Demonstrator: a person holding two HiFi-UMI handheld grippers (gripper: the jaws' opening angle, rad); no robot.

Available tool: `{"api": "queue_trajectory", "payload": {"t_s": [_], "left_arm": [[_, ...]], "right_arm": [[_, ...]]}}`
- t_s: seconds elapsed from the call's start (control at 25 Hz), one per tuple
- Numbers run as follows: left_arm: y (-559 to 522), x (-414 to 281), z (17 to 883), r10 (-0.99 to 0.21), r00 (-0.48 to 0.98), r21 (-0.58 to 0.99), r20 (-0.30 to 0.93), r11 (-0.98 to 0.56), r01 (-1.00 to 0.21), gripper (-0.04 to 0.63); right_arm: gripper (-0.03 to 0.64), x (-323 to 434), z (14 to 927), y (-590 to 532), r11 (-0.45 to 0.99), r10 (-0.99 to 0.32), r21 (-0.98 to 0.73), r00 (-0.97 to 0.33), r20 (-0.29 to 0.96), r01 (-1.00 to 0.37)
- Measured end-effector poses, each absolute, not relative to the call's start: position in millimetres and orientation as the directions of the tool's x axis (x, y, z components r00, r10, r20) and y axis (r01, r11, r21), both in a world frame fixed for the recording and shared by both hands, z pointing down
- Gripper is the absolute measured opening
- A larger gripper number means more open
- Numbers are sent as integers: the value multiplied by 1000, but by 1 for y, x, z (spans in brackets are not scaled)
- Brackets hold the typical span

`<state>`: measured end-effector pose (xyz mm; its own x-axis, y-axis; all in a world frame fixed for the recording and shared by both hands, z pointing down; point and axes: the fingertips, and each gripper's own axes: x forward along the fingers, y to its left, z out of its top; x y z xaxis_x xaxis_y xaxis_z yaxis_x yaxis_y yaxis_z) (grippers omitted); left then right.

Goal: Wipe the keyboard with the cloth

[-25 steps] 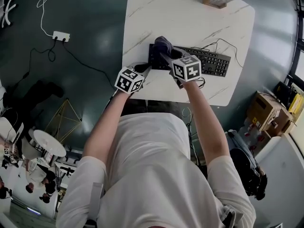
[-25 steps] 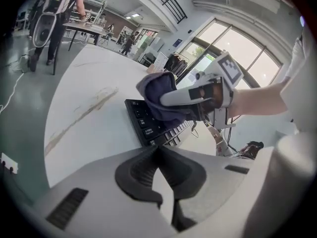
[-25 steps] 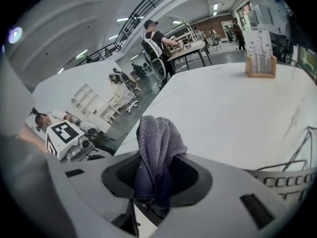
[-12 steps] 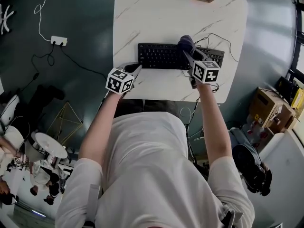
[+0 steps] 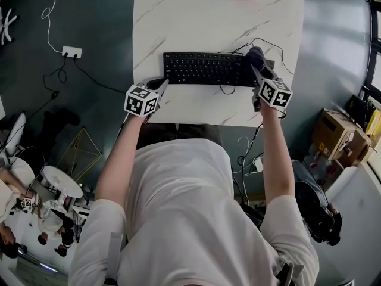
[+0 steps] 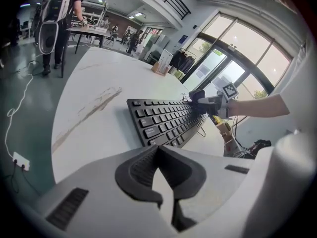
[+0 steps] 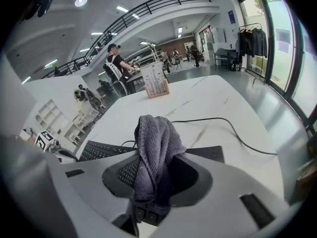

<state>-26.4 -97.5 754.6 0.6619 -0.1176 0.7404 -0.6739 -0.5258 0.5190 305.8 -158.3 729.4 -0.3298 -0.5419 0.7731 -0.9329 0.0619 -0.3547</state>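
While tight on cloth [image 7: 154,143] at keyboard's [image 5: 202,69] right end, right tool [image 7: 148,197] by cable [image 7: 218,118]; left tool [image 6: 165,201] closed, empty.

White short-sleeved T-shirt [image 5: 178,219]; grey, black-padded left hand-held gripper [image 6: 158,155] and right hand-held gripper [image 7: 156,167]

Black rectangular plastic keyboard [image 5: 205,68]: black keys throughout.
Thin cable [image 7: 224,118]: black.
Bunched terry cloth [image 7: 153,152]: plain dusky grey-violet.
Rounded marble-look tabletop [image 5: 196,16]: white, with thin grey-brown veins.
Smooth floor [image 5: 101,34]: dark teal.
Left gripper [image 6: 157,155], right gripper [image 7: 151,192]: pale grey shells, black ribbed pads, white cubes with black square markers.
Person's T-shirt [image 5: 190,219]: white.
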Motion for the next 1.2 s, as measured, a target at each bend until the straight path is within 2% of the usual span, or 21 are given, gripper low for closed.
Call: {"api": "queue_trajectory", "payload": {"t_s": [0.64,0.88,1.2], "left_arm": [[-100,-29,753,-156,597,450,787,-517,-728,8],[-102,-29,738,-230,585,440,778,-465,-768,8],[-82,-39,715,-301,566,410,768,-447,-795,8]], "right_arm": [[152,423,721,-133,-123,-581,-227,-116,806,-966],[152,421,709,-115,-117,-618,-272,-144,773,-955],[152,382,693,-90,-53,-637,-345,-235,734,-937]]}}
